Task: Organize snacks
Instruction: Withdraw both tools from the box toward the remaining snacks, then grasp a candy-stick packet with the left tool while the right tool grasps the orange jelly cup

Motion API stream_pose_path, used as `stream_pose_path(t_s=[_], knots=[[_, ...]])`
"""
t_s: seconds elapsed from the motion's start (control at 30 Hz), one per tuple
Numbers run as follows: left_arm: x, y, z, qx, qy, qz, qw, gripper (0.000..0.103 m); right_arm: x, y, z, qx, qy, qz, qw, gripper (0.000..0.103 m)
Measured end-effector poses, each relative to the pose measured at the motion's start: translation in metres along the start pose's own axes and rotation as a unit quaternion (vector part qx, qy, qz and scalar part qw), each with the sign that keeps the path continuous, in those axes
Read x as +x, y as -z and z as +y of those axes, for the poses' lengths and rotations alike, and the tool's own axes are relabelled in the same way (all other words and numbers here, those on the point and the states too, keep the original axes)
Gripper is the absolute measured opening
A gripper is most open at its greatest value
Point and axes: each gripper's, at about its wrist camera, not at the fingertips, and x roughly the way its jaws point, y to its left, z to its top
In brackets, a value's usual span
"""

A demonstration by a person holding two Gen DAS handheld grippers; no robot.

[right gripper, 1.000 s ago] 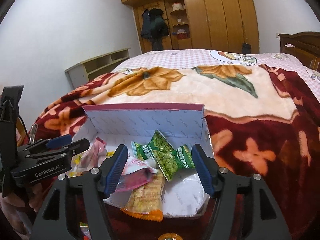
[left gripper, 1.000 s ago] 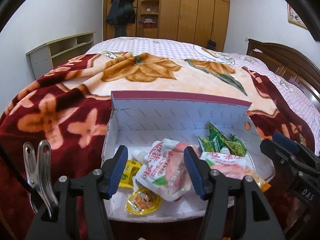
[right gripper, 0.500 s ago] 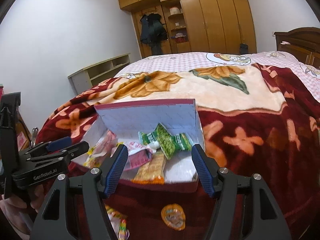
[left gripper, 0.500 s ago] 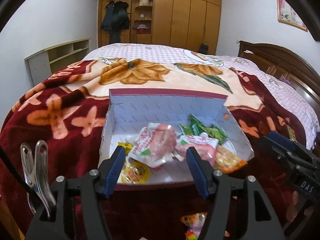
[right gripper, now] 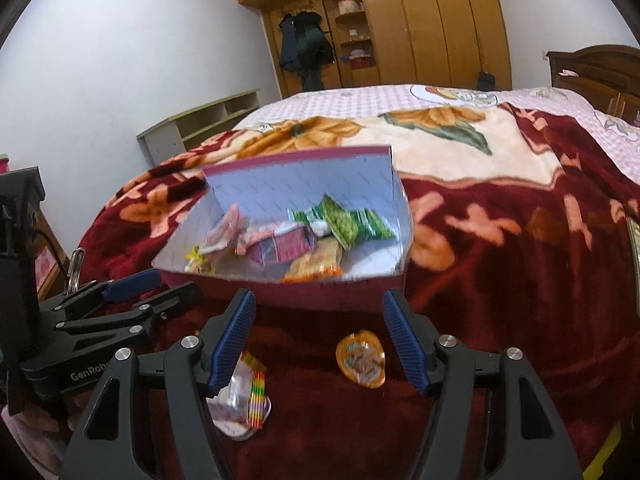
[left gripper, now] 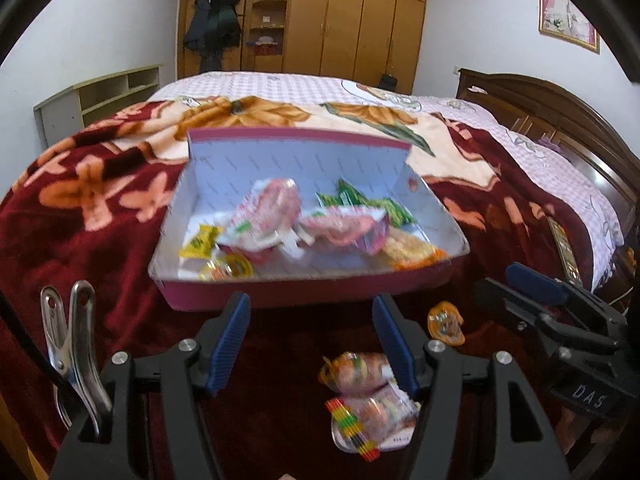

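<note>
A box, white inside and pink outside, lies open on the red flowered blanket. It holds pink pouches, green packets, a yellow packet and an orange cracker pack. In front of the box lie a clear packet with a rainbow stripe and an orange jelly cup. My left gripper hovers open and empty just short of the box, its right finger over the striped packet. My right gripper is open too, above the jelly cup, with the box ahead.
The bed runs back to a wooden wardrobe, with a dark headboard on the right. A low shelf unit stands by the left wall. A metal clip hangs beside my left gripper. My two grippers are side by side.
Both grippers have drawn back from the box, which now looks farther off. The striped packet and the jelly cup have come into view below them. The left jaws stand slightly wider.
</note>
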Motion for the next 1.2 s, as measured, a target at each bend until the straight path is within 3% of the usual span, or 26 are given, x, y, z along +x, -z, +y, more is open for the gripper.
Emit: stream_pose_path(t_s=[0.3, 0.57, 0.9, 1.03, 1.2], knots=[[0.014, 0.020, -0.013, 0.009, 0.021, 0.025, 0.9994, 0.067, 0.012, 0.023, -0.011, 0.015, 0.015, 0.031, 0.999, 0.068], [0.027, 0.030, -0.020, 0.018, 0.014, 0.034, 0.9992, 0.067, 0.023, 0.034, -0.023, 0.010, 0.035, 0.046, 0.998, 0.068], [0.027, 0.039, -0.029, 0.039, 0.017, 0.026, 0.9987, 0.067, 0.034, 0.043, -0.032, 0.030, 0.018, 0.060, 0.998, 0.068], [0.025, 0.042, -0.039, 0.062, 0.037, 0.025, 0.9971, 0.068, 0.031, 0.041, -0.037, 0.040, 0.013, 0.053, 0.998, 0.068], [0.035, 0.042, -0.046, 0.073, 0.022, 0.037, 0.9964, 0.068, 0.032, 0.041, -0.041, 0.047, 0.006, 0.057, 0.997, 0.068]])
